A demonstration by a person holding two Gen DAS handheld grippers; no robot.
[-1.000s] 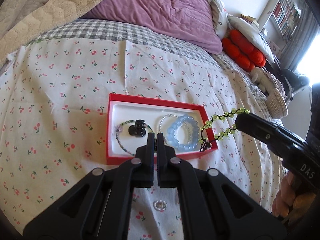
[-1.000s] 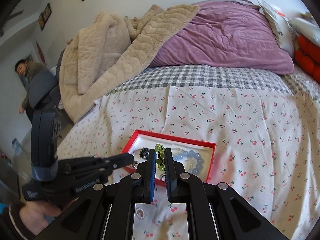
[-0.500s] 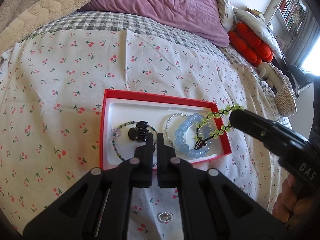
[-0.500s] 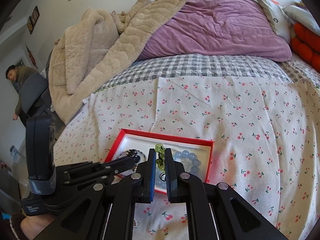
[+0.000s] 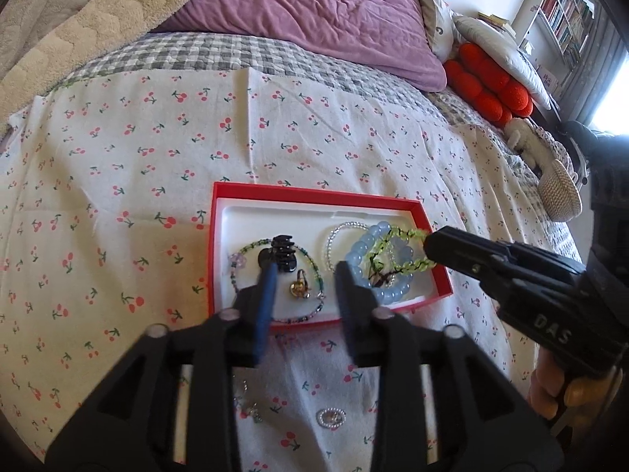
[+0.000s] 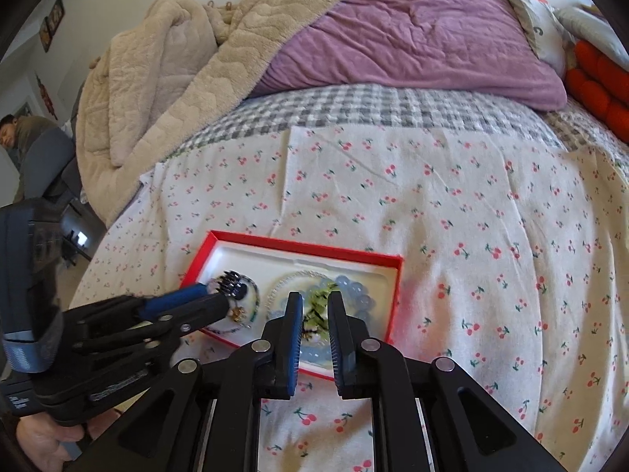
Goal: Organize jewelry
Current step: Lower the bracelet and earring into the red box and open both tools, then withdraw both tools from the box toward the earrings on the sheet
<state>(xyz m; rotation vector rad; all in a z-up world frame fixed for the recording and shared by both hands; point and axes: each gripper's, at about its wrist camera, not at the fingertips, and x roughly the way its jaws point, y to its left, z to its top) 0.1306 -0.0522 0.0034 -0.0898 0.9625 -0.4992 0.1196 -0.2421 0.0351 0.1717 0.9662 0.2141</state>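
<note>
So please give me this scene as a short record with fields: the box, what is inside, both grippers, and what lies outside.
box: red box on cherry-print sheet
inside: black hair clip, gold ring, blue bracelet, green bracelet
left hand-held gripper: open, above the ring
right hand-held gripper: open, green bracelet between its fingers
outside: pearl ring on the sheet

bright daylight from a blown-out window [image 5: 613,114] at right; fisheye bends edges; dark corners; slight blur

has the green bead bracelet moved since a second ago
Yes. The green bead bracelet has gone from outside the red box's right edge to inside, over the blue bead bracelet.
</note>
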